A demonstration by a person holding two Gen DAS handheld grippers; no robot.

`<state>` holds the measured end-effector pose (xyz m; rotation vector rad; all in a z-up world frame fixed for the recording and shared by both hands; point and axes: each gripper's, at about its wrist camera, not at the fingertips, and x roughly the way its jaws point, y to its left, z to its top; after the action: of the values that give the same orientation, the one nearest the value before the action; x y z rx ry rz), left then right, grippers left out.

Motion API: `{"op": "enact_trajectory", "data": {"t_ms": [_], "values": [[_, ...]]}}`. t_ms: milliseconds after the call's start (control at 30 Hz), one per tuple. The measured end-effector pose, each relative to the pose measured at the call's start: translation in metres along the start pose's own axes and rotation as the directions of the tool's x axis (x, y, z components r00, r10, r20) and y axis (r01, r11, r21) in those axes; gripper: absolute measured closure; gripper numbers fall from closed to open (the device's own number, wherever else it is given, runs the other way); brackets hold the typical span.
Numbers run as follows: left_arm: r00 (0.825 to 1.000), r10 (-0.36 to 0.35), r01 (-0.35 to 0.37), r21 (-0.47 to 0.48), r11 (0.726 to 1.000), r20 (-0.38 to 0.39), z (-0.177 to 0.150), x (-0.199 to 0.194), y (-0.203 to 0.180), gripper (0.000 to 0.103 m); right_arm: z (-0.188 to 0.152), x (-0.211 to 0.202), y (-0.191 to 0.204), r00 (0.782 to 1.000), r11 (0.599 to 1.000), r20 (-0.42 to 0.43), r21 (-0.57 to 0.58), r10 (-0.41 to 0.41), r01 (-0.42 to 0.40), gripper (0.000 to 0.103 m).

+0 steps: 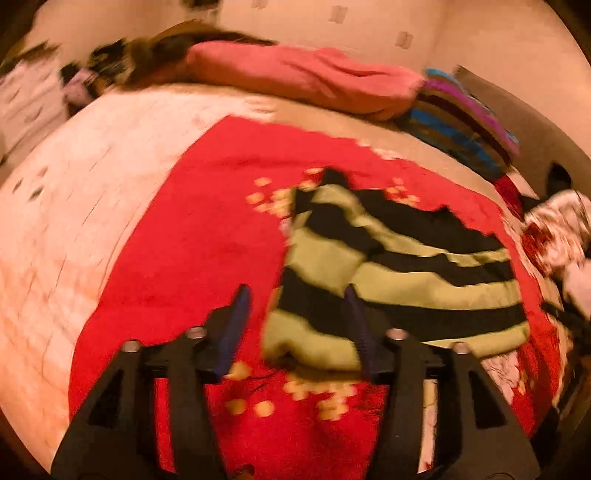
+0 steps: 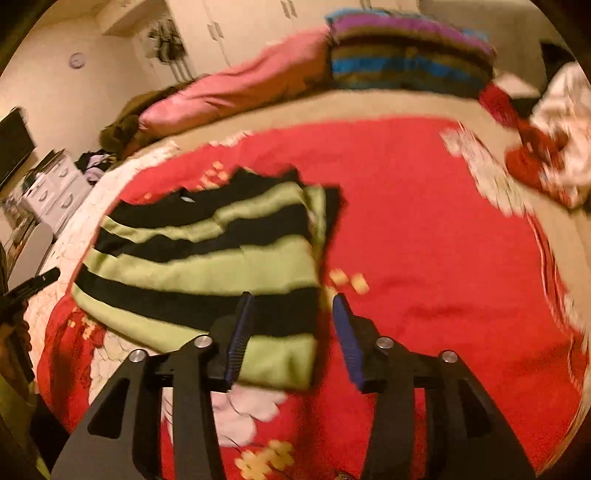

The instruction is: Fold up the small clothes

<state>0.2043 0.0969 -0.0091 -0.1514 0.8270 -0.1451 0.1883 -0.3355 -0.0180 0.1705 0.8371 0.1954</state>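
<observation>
Green-and-black striped cloth, the small garment [image 1: 399, 273], is seen lying folded on a red blanket [image 1: 192, 236] that is spread over the bed [image 1: 74, 177]. Yellow flower patterning is scattered on the blanket around the garment. In the left wrist view the left tongs [image 1: 295, 325] are held above the garment's near left edge with the jaws parted to a middling width; the striped cloth is seen behind and below them, and nothing is gripped. In the right wrist view the right tongs [image 2: 291, 332] are held over the garment's near right corner, likewise parted and empty, the cloth lying flat beneath them rather than being pinched. Both views are blurred. At the far side of the bed a pink pillow [image 2: 236, 92] is laid just beside a cushion [image 2: 406, 55] striped in purple, blue and brown. A crumpled red-and-white cloth [image 2: 550, 147] is seen at the right edge of the bed, well apart from the garment. White cupboard doors [image 2: 207, 29] are visible behind.
</observation>
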Motion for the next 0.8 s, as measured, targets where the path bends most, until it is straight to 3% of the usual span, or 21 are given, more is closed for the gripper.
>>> {"op": "enact_trajectory", "data": {"t_ms": [167, 300, 400, 567, 800], "values": [[0.999, -0.041, 0.039, 0.160, 0.986, 0.005, 0.015, 0.010, -0.054, 0.043, 0.028, 0.028, 0.032, 1.000, 0.997, -0.023, -0.081, 0.008, -0.010, 0.053], [0.998, -0.045, 0.051, 0.197, 0.979, -0.033, 0.035, 0.037, -0.081, 0.042, 0.047, 0.057, 0.045, 0.998, 0.996, -0.058, -0.087, -0.005, 0.000, 0.053], [0.997, -0.040, 0.051, 0.215, 0.975, -0.059, 0.049, 0.062, -0.094, 0.041, 0.060, 0.080, 0.050, 0.995, 0.991, -0.067, -0.117, -0.069, 0.061, 0.053], [0.993, -0.005, 0.030, 0.218, 0.975, -0.116, 0.056, 0.098, -0.096, 0.036, 0.070, 0.106, 0.041, 0.992, 0.996, -0.107, -0.074, -0.065, 0.058, 0.053], [0.976, 0.060, -0.024, 0.168, 0.986, -0.210, 0.049, 0.139, -0.070, 0.035, 0.064, 0.134, 0.020, 0.983, 0.997, -0.169, -0.030, -0.071, 0.067, 0.053]]}}
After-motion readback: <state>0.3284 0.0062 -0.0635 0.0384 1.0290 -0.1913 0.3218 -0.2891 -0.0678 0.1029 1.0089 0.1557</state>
